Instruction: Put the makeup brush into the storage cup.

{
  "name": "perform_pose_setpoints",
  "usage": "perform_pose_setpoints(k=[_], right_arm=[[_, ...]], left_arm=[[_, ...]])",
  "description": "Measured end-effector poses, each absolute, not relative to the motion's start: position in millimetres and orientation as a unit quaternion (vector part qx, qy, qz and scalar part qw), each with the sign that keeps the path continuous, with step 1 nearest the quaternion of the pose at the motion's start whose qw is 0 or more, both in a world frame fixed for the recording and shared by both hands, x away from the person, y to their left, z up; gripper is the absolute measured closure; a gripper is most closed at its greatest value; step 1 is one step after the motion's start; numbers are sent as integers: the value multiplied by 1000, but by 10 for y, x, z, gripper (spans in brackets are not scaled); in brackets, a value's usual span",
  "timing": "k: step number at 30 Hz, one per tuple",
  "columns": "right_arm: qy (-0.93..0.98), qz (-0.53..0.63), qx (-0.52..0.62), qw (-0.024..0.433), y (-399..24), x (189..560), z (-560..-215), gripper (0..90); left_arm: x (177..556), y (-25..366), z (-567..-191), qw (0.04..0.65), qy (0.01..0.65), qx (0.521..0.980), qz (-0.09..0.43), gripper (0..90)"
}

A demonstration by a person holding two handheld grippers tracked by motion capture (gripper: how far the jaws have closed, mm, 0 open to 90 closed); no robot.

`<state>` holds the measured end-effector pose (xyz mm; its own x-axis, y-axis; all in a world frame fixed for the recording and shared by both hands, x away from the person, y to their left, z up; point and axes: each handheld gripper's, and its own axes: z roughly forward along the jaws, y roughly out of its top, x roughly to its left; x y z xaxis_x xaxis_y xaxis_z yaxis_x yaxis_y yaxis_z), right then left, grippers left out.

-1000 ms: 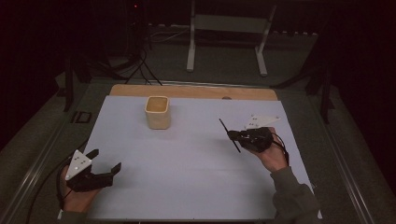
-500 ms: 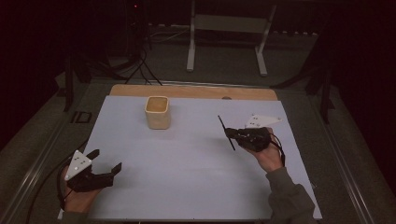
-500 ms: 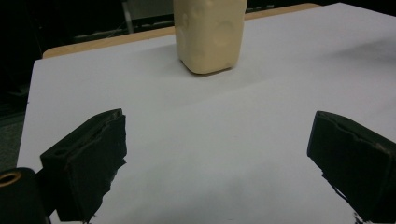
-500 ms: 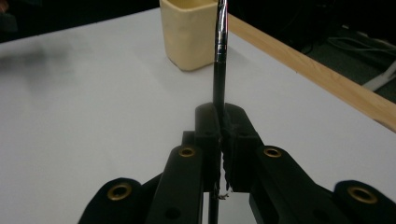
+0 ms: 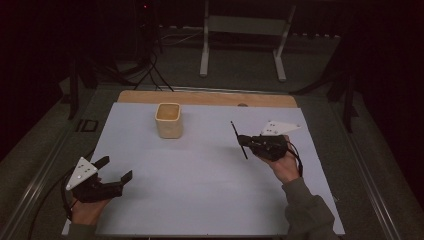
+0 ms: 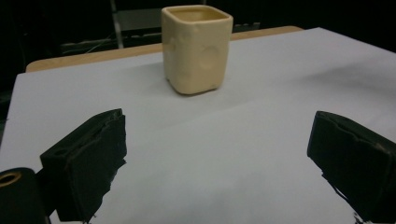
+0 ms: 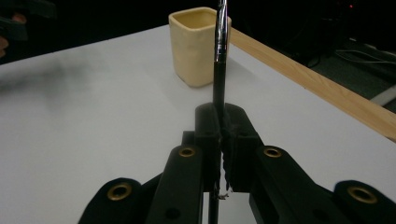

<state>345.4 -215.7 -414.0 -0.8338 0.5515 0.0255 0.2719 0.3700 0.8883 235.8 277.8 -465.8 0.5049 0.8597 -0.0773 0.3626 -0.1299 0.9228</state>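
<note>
Dim room, lit mainly over a table [image 5: 210, 210] covered by a pale grey-white sheet [image 5: 200, 165]. Bare wooden edge [image 5: 200, 97] showing along the far side of the table. Grey carpeted floor [image 5: 240, 70] beyond the table, fading into near-black darkness farther back. White metal stand [image 5: 240, 25] with two slanted legs on the floor behind the table. Black tripod legs [image 5: 150, 65] and loose cables to the far left of the table. Dark upright supports [image 5: 347, 95] just off the table's far right corner. Small red light [image 5: 145, 6] glowing in the darkness behind the table.
</note>
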Motion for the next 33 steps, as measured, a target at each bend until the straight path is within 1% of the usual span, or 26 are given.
perform_pose_setpoints(k=[6,12,22,33], right_arm=[[815,505,248,139,-2130,3451,-4112,854],[811,512,246,138,-2120,3441,-4087,854],[807,522,239,139,-2086,3411,-4038,854],[806,528,232,135,-1983,3396,-4047,854]], left_arm=[[2391,2655,-4588,506,409,722,235,55],[2444,2590,-4527,517,399,722,230,55],[2561,2434,-4458,530,394,717,222,56],[2655,2305,-4399,534,403,710,218,60]])
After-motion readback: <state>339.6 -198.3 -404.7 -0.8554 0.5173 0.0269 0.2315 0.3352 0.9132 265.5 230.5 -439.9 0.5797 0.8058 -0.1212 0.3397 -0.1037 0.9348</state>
